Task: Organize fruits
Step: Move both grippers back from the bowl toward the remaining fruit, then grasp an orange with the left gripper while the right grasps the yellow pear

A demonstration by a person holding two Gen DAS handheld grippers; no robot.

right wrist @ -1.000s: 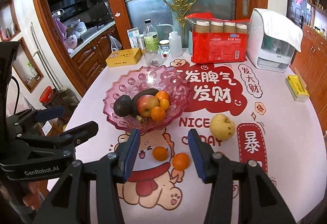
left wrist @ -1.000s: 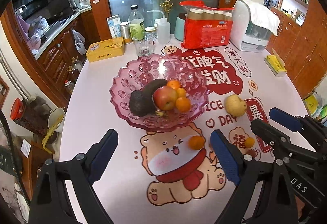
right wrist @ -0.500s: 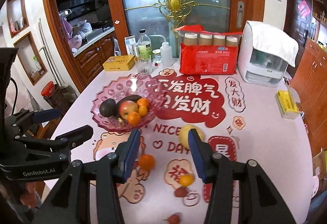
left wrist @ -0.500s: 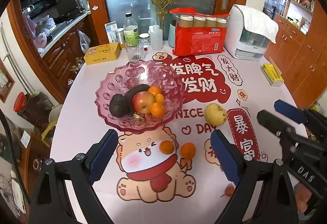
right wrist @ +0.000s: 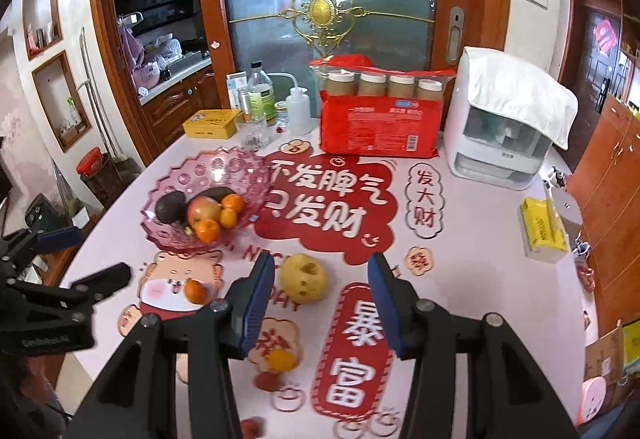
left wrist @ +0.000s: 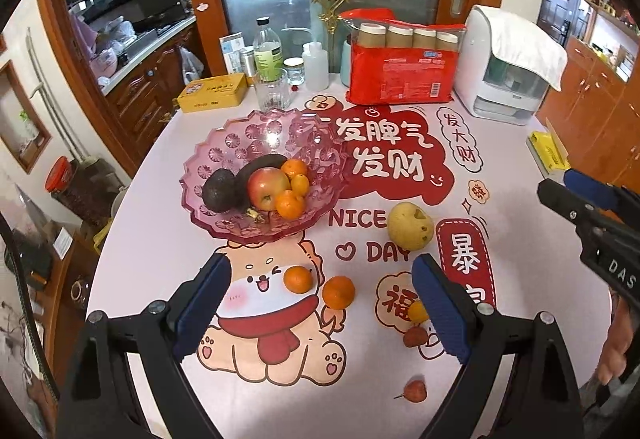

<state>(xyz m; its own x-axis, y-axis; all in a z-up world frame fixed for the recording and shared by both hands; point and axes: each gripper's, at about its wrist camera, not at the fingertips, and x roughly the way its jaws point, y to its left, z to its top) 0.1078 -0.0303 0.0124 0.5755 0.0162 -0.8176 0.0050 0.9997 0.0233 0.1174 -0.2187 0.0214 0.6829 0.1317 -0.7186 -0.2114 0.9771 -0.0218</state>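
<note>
Yellow-skinned and marked with two dark gouges, the pear lies loose on the printed tablecloth, apart from the pink glass bowl that already holds an apple, two avocados and three small oranges. More fruit is scattered nearer the camera: two mandarins side by side on the cartoon dog, a kumquat and two small red fruits lower down.

Compared with a second ago, both views take in more of the table. The pear, then off to the right of the right gripper, now lies on the table between its blue pads, which stand part open and apart from it, empty. The left gripper has its jaws wide apart, also empty, with the two mandarins lying on the table between its pads. The kumquat and red fruits, earlier out of frame or at its lower edge, are now visible.

The shift suggests a repositioning rather than a grasp: no fruit is lifted, and the pear appears the likely next object for the right gripper. Six pieces appear to remain outside the bowl.
</note>
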